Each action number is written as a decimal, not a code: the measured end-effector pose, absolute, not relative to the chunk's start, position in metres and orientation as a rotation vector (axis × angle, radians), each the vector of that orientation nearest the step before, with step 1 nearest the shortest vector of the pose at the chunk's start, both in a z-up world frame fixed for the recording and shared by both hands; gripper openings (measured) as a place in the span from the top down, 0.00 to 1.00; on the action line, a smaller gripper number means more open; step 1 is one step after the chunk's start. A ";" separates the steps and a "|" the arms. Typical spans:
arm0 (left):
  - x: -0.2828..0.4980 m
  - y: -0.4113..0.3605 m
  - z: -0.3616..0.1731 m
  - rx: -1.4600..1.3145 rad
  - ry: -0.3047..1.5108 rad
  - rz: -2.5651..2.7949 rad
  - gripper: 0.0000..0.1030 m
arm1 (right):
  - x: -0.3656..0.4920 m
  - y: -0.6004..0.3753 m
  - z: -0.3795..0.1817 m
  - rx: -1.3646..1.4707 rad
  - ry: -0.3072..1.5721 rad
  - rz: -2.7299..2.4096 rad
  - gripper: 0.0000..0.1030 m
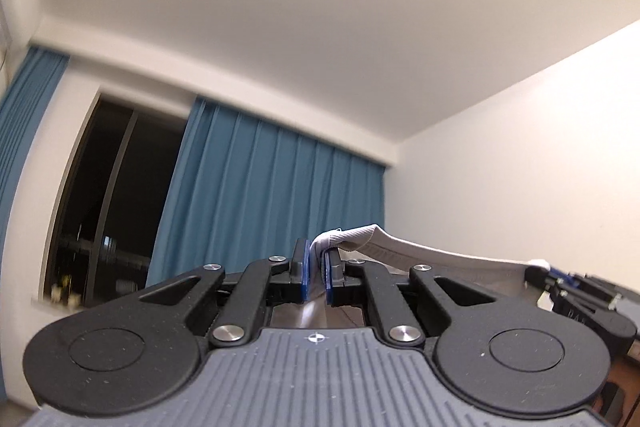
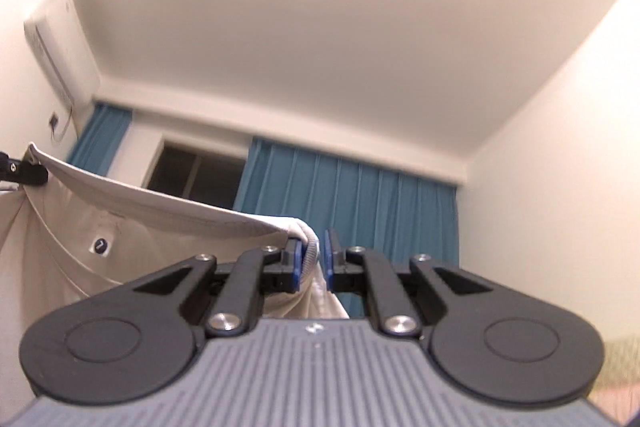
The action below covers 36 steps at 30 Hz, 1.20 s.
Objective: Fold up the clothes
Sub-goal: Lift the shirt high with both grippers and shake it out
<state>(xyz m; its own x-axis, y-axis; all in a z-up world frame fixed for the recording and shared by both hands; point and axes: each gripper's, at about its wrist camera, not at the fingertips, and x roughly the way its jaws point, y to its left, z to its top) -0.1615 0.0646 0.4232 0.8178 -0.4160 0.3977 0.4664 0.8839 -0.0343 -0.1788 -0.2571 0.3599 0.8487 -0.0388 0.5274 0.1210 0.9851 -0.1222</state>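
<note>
The left claw (image 1: 318, 273) pinches one ribbed corner of a pale grey garment (image 1: 440, 255), raised toward the ceiling. The cloth's edge stretches taut rightward to the right claw (image 2: 314, 265), which pinches the other corner. Far behind hang blue curtains (image 1: 260, 195) beside a dark window (image 1: 108, 195).

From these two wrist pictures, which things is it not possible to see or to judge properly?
- The lower part of the beige garment: both views, hidden behind the gripper bodies, so its type and length stay unknown.
- Any folding surface: neither view shows one, since both cameras point upward.
- The round label on the cloth: right wrist view, too small to read.
- The right gripper in the left wrist view: at the edge, partly behind cloth, its grip unclear there.
</note>
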 end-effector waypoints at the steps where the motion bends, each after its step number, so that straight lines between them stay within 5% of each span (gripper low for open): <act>1: -0.170 0.064 0.435 -0.122 -0.415 -0.471 0.91 | -0.188 -0.258 0.374 -0.156 -0.576 -0.083 0.88; 7: -0.187 0.060 0.472 -0.095 -0.462 -0.450 0.91 | -0.216 -0.256 0.430 -0.206 -0.651 -0.083 0.88; 15: -0.118 0.042 0.408 -0.118 -0.310 -0.419 0.91 | -0.170 -0.271 0.396 -0.182 -0.479 -0.048 0.88; 28: 0.138 0.001 0.270 -0.175 -0.012 -0.339 0.91 | 0.055 -0.281 0.251 -0.127 -0.190 -0.057 0.88; 36: 0.320 -0.035 0.122 -0.192 0.249 -0.279 0.91 | 0.260 -0.292 0.107 -0.072 0.066 -0.064 0.88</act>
<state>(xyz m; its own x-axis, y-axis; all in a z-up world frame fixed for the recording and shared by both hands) 0.3202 -0.0353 0.1222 0.9312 -0.2943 -0.2150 0.2474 0.9436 -0.2202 0.2604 -0.2918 0.1066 0.9958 -0.0662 -0.0633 0.0615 0.9953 -0.0743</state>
